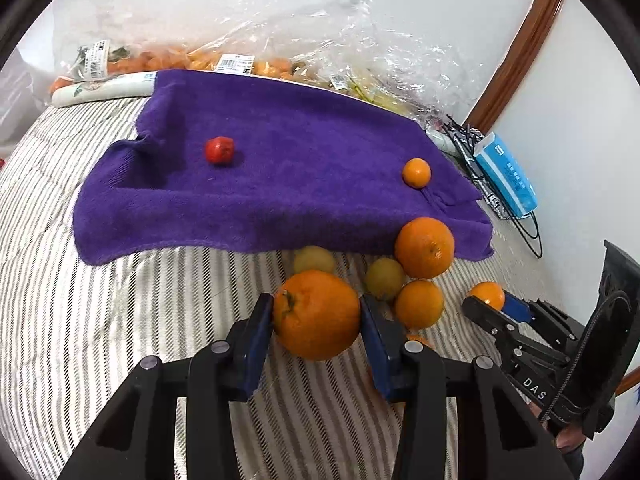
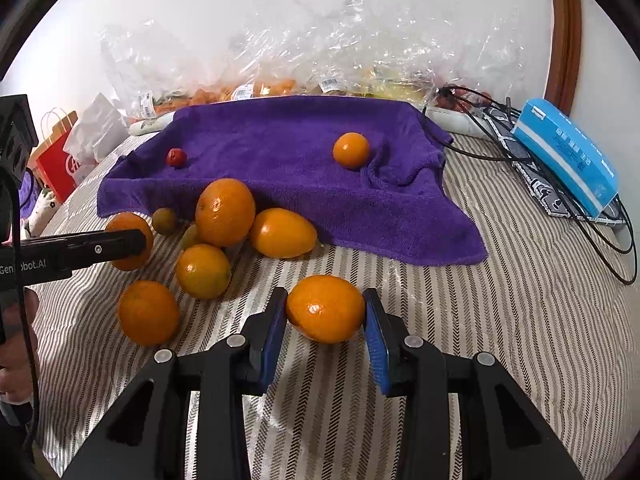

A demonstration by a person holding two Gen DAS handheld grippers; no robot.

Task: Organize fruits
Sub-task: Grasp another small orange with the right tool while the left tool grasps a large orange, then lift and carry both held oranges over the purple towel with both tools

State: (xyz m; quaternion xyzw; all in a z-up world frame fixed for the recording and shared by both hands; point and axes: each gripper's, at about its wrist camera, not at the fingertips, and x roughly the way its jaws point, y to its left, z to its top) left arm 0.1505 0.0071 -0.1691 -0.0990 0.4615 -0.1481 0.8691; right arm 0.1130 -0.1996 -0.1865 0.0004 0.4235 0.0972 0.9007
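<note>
Left wrist view: left gripper fingers gripping large orange at 6 o'clock | right gripper clenching oval orange, purple towel lying at 12 o'clock

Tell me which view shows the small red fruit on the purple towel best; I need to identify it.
The left wrist view: the small red fruit appears larger there, unobstructed on the purple towel. In the right wrist view it is smaller and farther off, near the towel's left side, too small to identify.
</note>
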